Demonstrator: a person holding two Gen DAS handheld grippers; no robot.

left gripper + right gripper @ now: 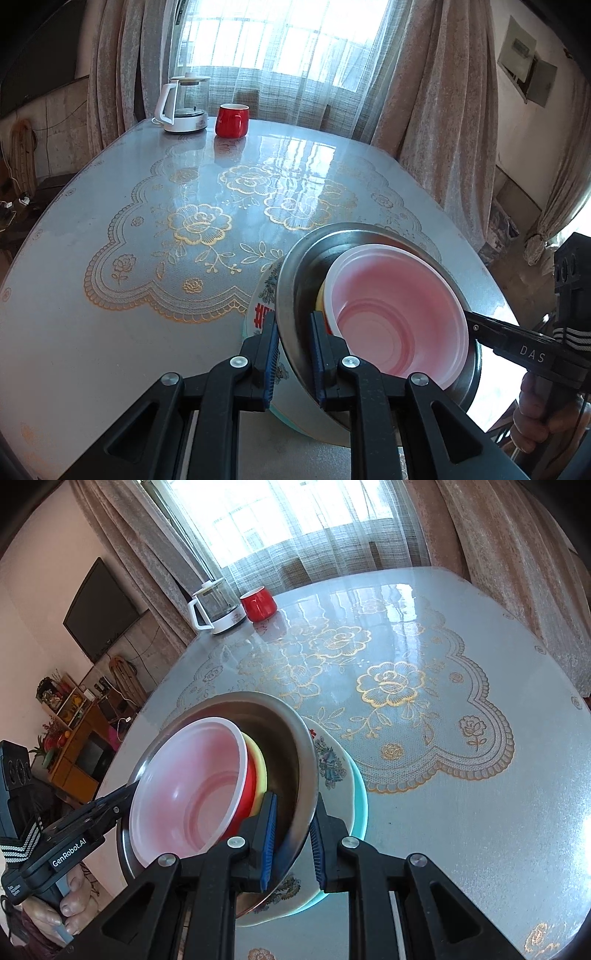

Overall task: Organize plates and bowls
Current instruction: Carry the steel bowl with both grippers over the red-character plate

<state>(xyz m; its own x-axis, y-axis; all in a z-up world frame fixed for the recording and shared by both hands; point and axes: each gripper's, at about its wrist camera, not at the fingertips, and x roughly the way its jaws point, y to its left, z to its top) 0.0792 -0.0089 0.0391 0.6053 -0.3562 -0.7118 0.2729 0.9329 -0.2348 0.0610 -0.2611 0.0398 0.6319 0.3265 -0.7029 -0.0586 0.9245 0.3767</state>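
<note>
Most of the table point(122, 258) lies bare ahead of me, its middle and both side edges open for passing. At the far edge a glass kettle point(183, 104) and a red mug point(231, 120) stand just beside each other. The near edge is crowded: the stacked steel bowl point(299, 273) and flowered plate point(263, 295) fill it, with my left gripper point(291, 354) and right gripper point(291, 845) clamped on opposite rims.

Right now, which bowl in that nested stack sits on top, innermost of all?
The translucent pink-white bowl. It nests inside the red bowl and yellow bowl, which sit within the steel bowl.
</note>
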